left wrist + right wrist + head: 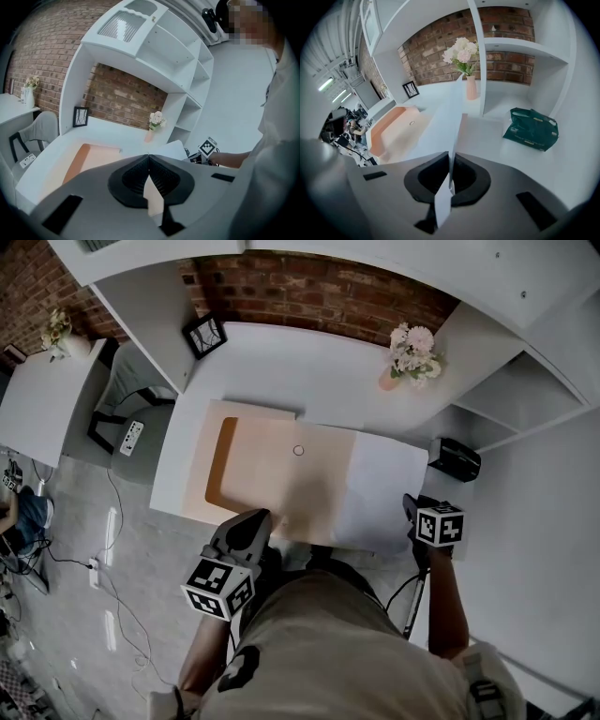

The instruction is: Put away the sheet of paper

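A large white sheet of paper (384, 486) lies across the desk, its left part over an open peach folder (234, 465) with a brown edge. At the near desk edge my left gripper (255, 519) is shut on the sheet's near left corner. A sliver of the sheet (152, 197) shows between the jaws of that left gripper (149, 157). My right gripper (411, 505) pinches the near right edge. In the right gripper view the sheet (445, 119) rises edge-on from my shut right gripper (451, 158), with the folder (393, 123) to its left.
A small ring (298, 450) lies on the folder. A framed picture (204, 334) and a vase of flowers (411, 357) stand at the back by the brick wall. A dark green bag (532, 129) sits in the right shelf bay. A chair (122, 409) stands left of the desk.
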The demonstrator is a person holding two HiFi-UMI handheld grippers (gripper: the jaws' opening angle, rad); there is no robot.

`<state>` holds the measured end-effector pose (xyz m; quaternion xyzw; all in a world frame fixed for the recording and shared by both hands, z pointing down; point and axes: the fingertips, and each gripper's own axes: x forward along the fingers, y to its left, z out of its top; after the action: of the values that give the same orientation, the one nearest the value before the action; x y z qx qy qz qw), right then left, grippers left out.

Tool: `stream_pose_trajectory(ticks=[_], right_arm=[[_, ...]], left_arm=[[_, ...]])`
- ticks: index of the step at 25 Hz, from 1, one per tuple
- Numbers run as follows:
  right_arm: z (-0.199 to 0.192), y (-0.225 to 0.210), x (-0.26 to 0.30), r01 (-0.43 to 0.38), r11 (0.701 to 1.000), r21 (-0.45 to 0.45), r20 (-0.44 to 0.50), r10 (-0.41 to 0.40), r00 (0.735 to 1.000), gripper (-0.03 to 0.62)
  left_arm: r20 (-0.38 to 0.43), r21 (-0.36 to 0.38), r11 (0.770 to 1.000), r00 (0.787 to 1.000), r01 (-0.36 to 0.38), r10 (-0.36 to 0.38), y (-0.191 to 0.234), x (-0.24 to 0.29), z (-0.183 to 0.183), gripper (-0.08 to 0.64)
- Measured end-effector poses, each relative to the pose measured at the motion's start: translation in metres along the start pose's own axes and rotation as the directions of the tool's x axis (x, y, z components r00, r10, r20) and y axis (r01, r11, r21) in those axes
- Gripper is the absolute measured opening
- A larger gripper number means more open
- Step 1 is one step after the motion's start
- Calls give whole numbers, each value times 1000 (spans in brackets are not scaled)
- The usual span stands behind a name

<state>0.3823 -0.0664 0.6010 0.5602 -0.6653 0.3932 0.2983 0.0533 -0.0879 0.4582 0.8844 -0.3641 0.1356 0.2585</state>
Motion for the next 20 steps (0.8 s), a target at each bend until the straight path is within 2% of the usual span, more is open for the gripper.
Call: stream_pose_trajectory(ticks=[2,5,10,15,20], right_arm=[[1,-2,3,34,999,-37,3,-34,999,28],[1,-4,7,61,997,-41,21,-60,998,28],[5,7,9,10,1000,-27,45,-9,999,28],[3,2,15,14,999,-29,35,-13,999,28],[2,3,19,-32,999,-5,38,32,999,28]], left_arm=[[-4,2,1000,1000,5,-5,-1,1,-1,17],[-12,8,1000,1000,10,-10,-3,2,-4,17],[-23,14,1000,1000,18,-17,-7,1,-5,17],[-37,25,1000,999,17,-16,-10,3,-5,17],[-42,38,999,999,12,-11,-20,9,-2,17]])
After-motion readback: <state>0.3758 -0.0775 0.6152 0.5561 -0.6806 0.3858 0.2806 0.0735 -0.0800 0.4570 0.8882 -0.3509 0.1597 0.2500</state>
